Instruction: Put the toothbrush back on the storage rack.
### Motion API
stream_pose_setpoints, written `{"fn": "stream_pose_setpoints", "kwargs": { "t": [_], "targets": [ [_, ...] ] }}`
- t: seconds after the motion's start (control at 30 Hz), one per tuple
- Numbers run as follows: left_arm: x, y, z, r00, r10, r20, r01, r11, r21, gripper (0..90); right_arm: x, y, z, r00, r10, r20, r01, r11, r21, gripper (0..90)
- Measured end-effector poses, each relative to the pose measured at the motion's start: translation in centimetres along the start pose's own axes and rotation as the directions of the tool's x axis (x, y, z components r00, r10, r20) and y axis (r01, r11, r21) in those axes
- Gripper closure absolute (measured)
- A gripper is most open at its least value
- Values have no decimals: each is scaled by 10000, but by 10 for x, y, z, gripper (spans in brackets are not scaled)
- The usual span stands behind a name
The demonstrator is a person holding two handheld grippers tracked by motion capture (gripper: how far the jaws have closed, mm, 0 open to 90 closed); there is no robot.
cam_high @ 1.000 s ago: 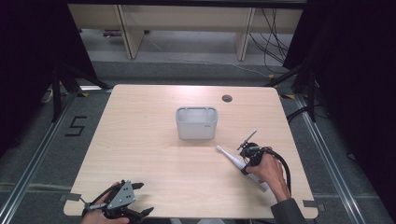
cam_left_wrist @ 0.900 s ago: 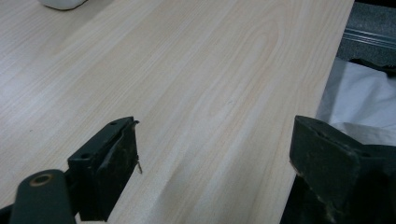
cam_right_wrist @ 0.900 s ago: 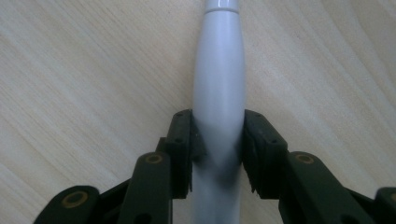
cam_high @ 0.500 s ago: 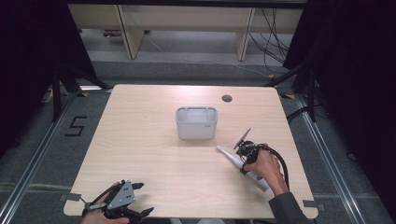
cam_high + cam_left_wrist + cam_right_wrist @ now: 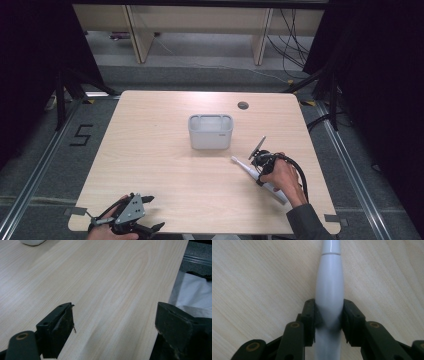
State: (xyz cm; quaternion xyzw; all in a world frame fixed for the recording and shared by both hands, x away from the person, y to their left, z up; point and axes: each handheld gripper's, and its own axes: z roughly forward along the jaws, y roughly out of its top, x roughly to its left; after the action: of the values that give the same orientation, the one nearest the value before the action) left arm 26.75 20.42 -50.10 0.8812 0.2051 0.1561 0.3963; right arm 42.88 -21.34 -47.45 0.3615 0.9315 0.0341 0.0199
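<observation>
While clamped on the white toothbrush, right gripper with both jaws pressed against the sides of the thick handle, no gap showing. Handle running straight out between the jaws, slim neck beyond a seam near the top edge of the right gripper view. Seen from above: toothbrush lying flat on the table, slanted from the right hand up-left toward the bin, its tip short of the bin and apart from it. Right gripper over the brush's middle, near the table's right side, cable looping round the hand.

Left gripper at the near-left corner, held in the left hand, jaws spread wide, nothing between them but bare wood. Right jaw in the left gripper view past the table edge, over white cloth; a rounded white corner at the top left of that view, too cropped to name.

Bin standing upright, just behind table centre. Small round hole near the far edge, right of the bin. Broad open wood left of the bin and across the near middle, between the two grippers. Floor on every side, a "5" mark to the left.
</observation>
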Motion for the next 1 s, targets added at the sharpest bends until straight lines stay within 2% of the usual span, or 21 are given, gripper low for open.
{"fn": "stream_pose_setpoints", "kwargs": {
  "t": [0.03, 0.07, 0.23, 0.3, 0.33, 0.37, 0.4, 0.63, 0.77, 0.8, 0.83, 0.87, 1.0],
  "targets": [
    [0, 0, 0, 10000, -1, 0, 1, 10000, -3, 147, 1, 1, -1, 10000, 38, 26, -38, 10000, 59, 662],
    [0, 0, 0, 10000, 3, -6, -3, 10000, -2, 147, 3, 0, -1, 9996, 288, 19, -288, 9995, 111, 663],
    [0, 0, 0, 10000, -5, -8, 5, 10000, 1, 147, 2, 2, -1, 10000, -51, -82, 52, 9998, 169, 664],
    [0, 0, 0, 10000, -4, -5, 4, 10000, 4, 147, 3, 3, -1, 10000, -19, -67, 21, 9995, 314, 664],
    [0, 0, 0, 10000, -7, -6, 7, 10000, 0, 147, 1, 3, -1, 9996, -280, 19, 279, 9987, 426, 665],
    [0, 0, 0, 10000, 0, -11, 0, 10000, 4, 147, 2, 3, -1, 9999, -155, 16, 154, 9987, 483, 665],
    [0, 0, 0, 10000, 8, 15, -8, 10000, -4, 148, 0, 4, 0, 9993, -372, -25, 373, 9983, 452, 665],
    [1, 0, -1, 9999, 11, 128, -11, 10000, 42, 147, 2, 6, -1, 9995, -313, 42, 309, 9967, 751, 665],
    [1, 0, -1, 9999, 4, 126, -5, 10000, 41, 147, 1, 5, 0, 9989, -472, -23, 473, 9966, 673, 666],
    [1, 0, -1, 9999, 3, 125, -4, 10000, 42, 147, 2, 5, 0, 9992, -392, -67, 395, 9971, 656, 666],
    [1, 0, -1, 9999, 3, 125, -4, 10000, 42, 147, 2, 5, 0, 9991, -425, -86, 430, 9970, 638, 666],
    [1, 0, -1, 9999, 5, 127, -5, 10000, 37, 147, -1, 4, 0, 9976, -694, 8, 692, 9953, 672, 666],
    [1, 0, -2, 9999, 19, 142, -20, 10000, 85, 147, 1, 2, -2, 9990, -440, -50, 442, 9969, 645, 667]
  ]
}}
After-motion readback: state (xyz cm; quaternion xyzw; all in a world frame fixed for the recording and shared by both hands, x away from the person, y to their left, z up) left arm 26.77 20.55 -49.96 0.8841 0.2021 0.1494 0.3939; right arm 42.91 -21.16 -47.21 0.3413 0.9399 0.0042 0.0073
